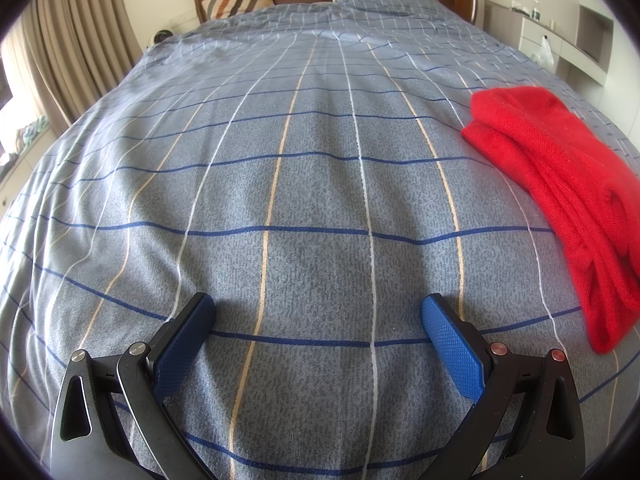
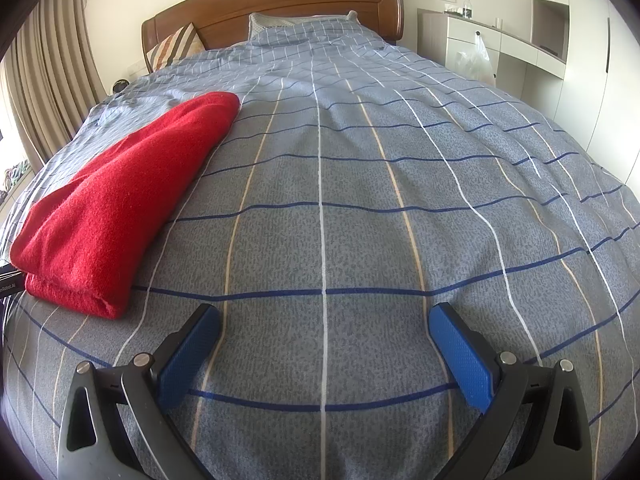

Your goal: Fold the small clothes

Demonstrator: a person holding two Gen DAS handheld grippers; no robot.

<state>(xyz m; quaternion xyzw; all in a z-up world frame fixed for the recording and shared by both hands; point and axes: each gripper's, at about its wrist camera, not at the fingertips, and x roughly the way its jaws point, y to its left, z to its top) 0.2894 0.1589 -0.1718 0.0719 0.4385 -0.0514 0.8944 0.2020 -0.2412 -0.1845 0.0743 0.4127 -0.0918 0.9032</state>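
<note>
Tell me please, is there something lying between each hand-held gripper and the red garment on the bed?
Nothing visible. Only bare checked bedspread separates the open left hand-held gripper from the folded red garment, and likewise the open right hand-held gripper from it.

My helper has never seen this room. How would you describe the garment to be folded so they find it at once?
Start from the big bed with the wooden headboard and grey-blue checked cover. Near its foot end, between the left gripper and right gripper, lies a red knit garment, already folded in layers. It is the only bright red thing on the bed.
</note>
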